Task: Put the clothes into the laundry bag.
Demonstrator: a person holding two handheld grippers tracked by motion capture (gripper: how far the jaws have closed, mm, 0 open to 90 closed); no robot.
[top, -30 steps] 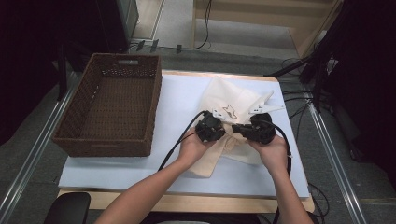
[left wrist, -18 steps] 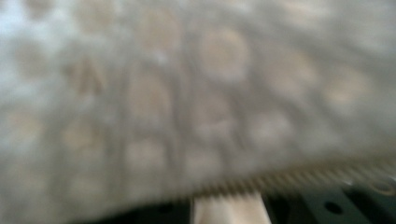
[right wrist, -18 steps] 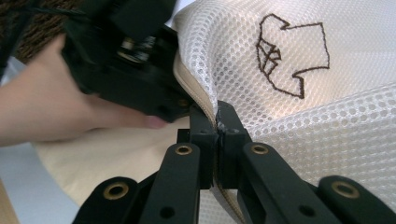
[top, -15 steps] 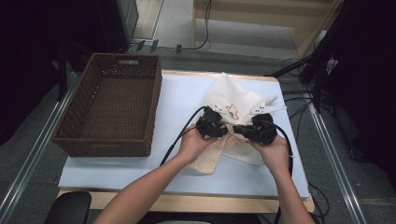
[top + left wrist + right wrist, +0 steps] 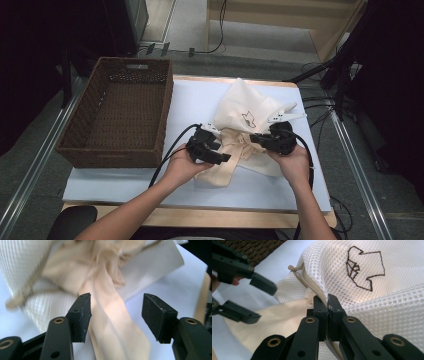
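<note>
1. White mesh laundry bag point(image 5: 250, 112) lies on the white table mat point(image 5: 200, 100), just right of the brown wicker basket point(image 5: 117, 117). A dark T-shirt outline is stitched on the bag's top.
2. Beige garment point(image 5: 227, 157) lies half out of the bag's near edge and trails twd the person's side of the mat. In the left gripper view point(image 5: 110, 322) it runs as a smooth strip from the bag opening down betw the jaws.
3. R gripper point(image 5: 257, 139), at the bag's near right edge, is clamped tight on the bag's zipper edge point(image 5: 312, 282). In the right gripper view point(image 5: 327, 305) the jaws meet w/ mesh and zip tape pinched betw them.
4. L gripper point(image 5: 225, 157) is at the bag's near left edge, above the garment. Its jaws have just been opening and stand apart. In the left gripper view point(image 5: 116, 312) the beige strip lies below and betw them, and neither pad presses on it, so nothing is held.
5. L gripper also shows in the right gripper view point(image 5: 265, 302), left of the bag opening, jaws spread over the beige cloth.
6. Both hands sit at the bag's near side: left hand point(image 5: 182, 165), right hand point(image 5: 295, 165).
</note>
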